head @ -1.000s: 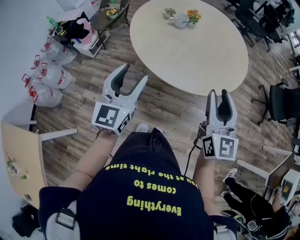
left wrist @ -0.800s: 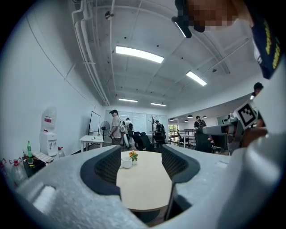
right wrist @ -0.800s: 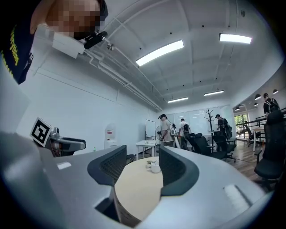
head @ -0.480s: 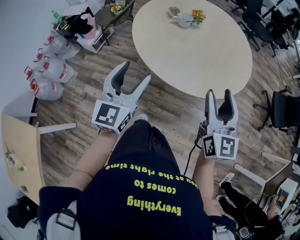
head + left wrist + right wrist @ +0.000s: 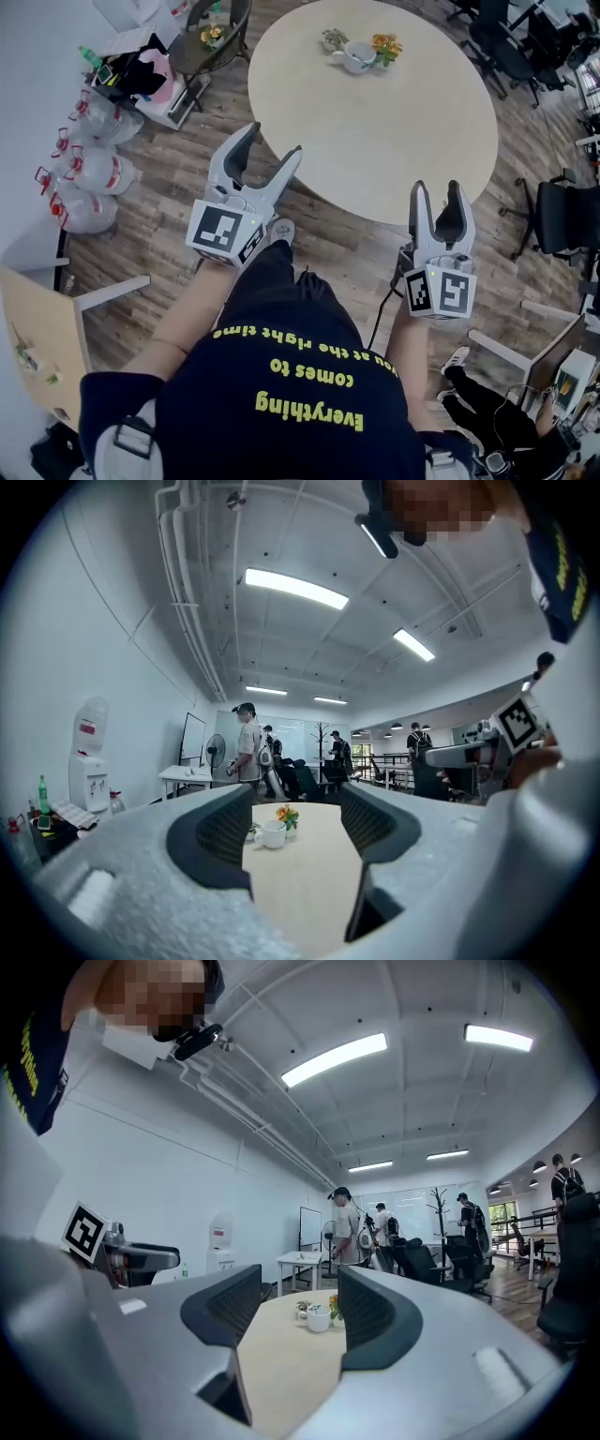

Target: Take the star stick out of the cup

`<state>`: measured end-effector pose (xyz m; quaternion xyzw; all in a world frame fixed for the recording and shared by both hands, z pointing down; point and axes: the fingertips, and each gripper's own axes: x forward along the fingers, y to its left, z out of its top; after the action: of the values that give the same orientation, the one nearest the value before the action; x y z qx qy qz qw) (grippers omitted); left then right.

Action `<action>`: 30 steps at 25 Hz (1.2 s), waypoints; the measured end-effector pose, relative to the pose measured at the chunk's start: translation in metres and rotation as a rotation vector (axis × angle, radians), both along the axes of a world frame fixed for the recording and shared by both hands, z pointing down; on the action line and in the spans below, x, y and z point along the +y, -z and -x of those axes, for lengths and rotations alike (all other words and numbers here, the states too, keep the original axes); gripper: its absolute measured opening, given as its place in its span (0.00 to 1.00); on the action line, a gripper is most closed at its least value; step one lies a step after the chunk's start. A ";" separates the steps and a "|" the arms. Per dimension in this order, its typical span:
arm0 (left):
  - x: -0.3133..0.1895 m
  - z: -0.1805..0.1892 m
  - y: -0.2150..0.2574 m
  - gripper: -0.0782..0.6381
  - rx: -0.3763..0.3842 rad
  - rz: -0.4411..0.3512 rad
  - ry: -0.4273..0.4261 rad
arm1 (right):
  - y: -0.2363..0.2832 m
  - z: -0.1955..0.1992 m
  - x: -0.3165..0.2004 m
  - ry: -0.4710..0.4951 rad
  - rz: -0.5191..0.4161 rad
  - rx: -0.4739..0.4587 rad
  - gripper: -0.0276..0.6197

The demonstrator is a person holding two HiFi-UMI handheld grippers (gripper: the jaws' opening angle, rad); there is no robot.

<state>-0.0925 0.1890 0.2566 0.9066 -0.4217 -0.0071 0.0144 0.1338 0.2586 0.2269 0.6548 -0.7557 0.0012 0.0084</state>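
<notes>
White handled cup (image 5: 354,58) stands far across the round beige table (image 5: 394,131) from the left gripper (image 5: 272,142) and right gripper (image 5: 437,189) (jaws just opened wide, empty).

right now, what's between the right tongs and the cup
Only bare tabletop lies between the right tongs and the cup; the head view shows it.

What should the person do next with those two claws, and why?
Probably step nearer and carry one gripper toward the cup. It stands on the far side of the round table, while the left gripper and right gripper, jaws just opened and empty, are only at its near edge.
</notes>
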 end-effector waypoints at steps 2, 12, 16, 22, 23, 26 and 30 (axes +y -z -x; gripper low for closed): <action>-0.028 0.005 0.004 0.52 0.000 -0.009 -0.010 | 0.005 0.008 -0.025 -0.006 -0.010 0.006 0.43; -0.130 0.019 -0.001 0.52 -0.013 0.014 -0.070 | 0.003 0.032 -0.114 -0.048 0.003 -0.017 0.43; -0.151 0.017 -0.008 0.52 -0.011 0.040 -0.078 | -0.002 0.031 -0.130 -0.059 0.028 -0.020 0.43; -0.169 0.000 -0.017 0.52 -0.017 0.062 -0.069 | -0.007 0.016 -0.152 -0.039 0.041 -0.024 0.43; -0.172 -0.004 -0.017 0.52 -0.020 0.062 -0.063 | -0.008 0.012 -0.158 -0.030 0.041 -0.026 0.43; -0.181 -0.013 -0.016 0.52 -0.021 0.059 -0.035 | -0.007 0.003 -0.174 0.006 0.037 -0.026 0.44; -0.197 -0.029 -0.009 0.52 -0.025 0.046 0.006 | 0.003 -0.017 -0.198 0.050 0.014 -0.013 0.44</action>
<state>-0.0639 -0.0079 0.2651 0.9048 -0.4246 0.0137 0.0298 0.1508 0.0608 0.2243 0.6358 -0.7717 0.0108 0.0081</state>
